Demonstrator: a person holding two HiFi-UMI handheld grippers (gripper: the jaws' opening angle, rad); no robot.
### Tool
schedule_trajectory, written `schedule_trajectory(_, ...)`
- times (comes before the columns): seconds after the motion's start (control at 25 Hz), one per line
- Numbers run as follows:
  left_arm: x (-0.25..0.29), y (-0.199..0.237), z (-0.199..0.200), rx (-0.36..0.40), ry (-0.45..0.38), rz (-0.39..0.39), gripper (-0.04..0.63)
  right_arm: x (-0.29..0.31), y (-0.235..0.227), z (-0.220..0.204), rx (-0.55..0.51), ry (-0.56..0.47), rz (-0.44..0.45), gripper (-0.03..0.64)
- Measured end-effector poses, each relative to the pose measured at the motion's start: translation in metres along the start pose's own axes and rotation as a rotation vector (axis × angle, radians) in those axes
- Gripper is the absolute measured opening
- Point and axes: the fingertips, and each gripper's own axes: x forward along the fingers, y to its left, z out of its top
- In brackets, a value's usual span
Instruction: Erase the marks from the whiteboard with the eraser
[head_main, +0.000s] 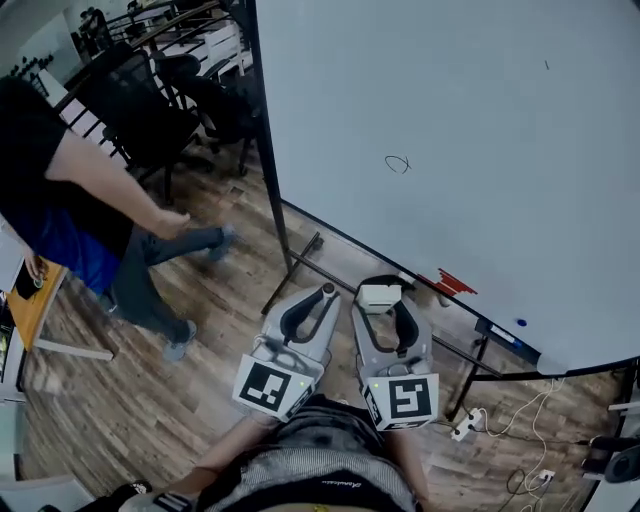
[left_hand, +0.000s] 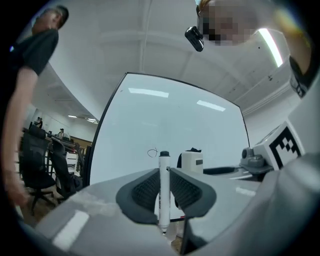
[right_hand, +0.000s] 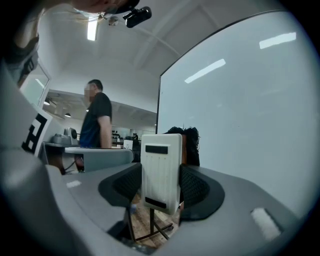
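Observation:
The whiteboard (head_main: 470, 150) stands upright ahead of me, with a small looped mark (head_main: 398, 164) near its middle and a short stroke (head_main: 546, 65) higher up. My right gripper (head_main: 380, 297) is shut on the white eraser (right_hand: 160, 171), whose dark felt (right_hand: 192, 142) faces the board. My left gripper (head_main: 327, 293) is shut on a white marker (left_hand: 164, 192) with a black cap. Both grippers hang low, below the board's bottom edge. In the left gripper view the looped mark (left_hand: 152, 152) shows just left of the marker's cap.
A person (head_main: 70, 200) in a dark shirt stands at the left on the wooden floor (head_main: 150, 390). Black office chairs (head_main: 150, 110) stand behind. The board's tray holds a red object (head_main: 447, 283) and a marker (head_main: 505, 335). Cables and a power strip (head_main: 466, 425) lie at the lower right.

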Motion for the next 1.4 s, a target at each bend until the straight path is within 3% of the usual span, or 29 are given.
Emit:
schedule_trajectory(0.44,0.045,0.093,0.006,-0.033,0.024,-0.068,0.071,0.103,-0.002,0.006,0.002,0.012,-0.082,0.242)
schedule_trajectory(0.52,0.048,0.100,0.005,-0.011,0.020,-0.094,0.071,0.110,-0.004,0.003,0.006,0.013,-0.104,0.242)
schedule_trajectory(0.64,0.053,0.104,0.000,0.021,0.019,-0.143,0.071,0.114,-0.008,-0.002,0.012,0.019,-0.146,0.242)
schedule_trajectory(1.0,0.086,0.107,-0.008,-0.005,0.047,-0.199,0.071,0.125,-0.044,-0.010,0.026,0.048,-0.246,0.241)
schedule_trajectory(1.4,0.135,0.087,0.004,0.007,0.020,-0.201,0.071,0.131,-0.087,0.008,0.007,0.022,-0.226,0.242)
